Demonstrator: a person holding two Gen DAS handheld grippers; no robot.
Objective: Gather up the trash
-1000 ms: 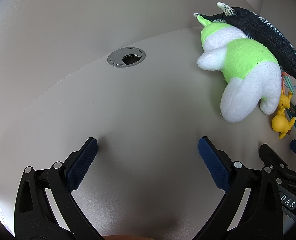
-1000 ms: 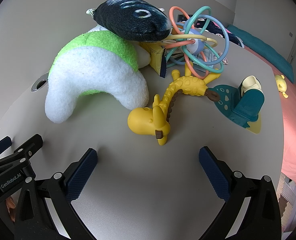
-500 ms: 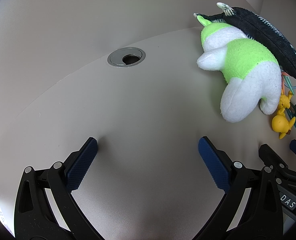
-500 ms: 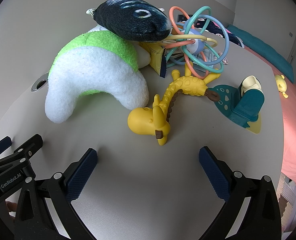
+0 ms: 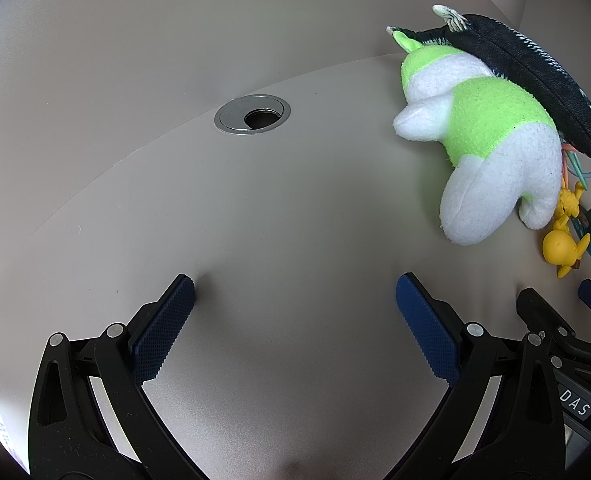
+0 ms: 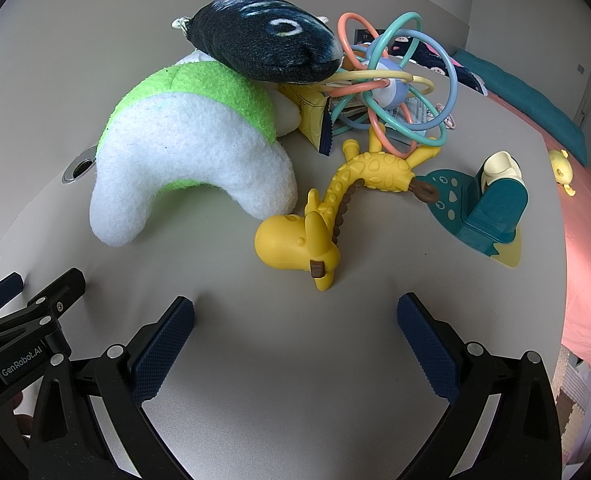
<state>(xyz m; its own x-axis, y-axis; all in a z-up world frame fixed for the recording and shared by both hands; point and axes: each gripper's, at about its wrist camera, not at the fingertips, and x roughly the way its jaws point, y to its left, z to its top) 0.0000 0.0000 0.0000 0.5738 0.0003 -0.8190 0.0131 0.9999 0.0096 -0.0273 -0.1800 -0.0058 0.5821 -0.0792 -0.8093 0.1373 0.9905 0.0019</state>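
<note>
Both the left gripper (image 5: 295, 300) and right gripper (image 6: 295, 320) gape wide, empty; the yellow packet (image 6: 313, 114) at upper centre hides mostly behind the dark plush (image 6: 263, 54) and ring rattle (image 6: 391, 88)

- a home, likely a child's room: pale grey tabletop (image 6: 279, 364) strewn with toys
- yellow rubber giraffe teether (image 6: 327, 216)
- pink-covered bed (image 6: 583, 248) alongside

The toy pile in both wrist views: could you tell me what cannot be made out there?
- Right wrist: papers under the ring rattle, crossed by its loops, unreadable.
- Right wrist: yellow packet, partly covered by the dark plush.
- Left wrist: yellow giraffe, partly behind the green-and-white plush.
</note>
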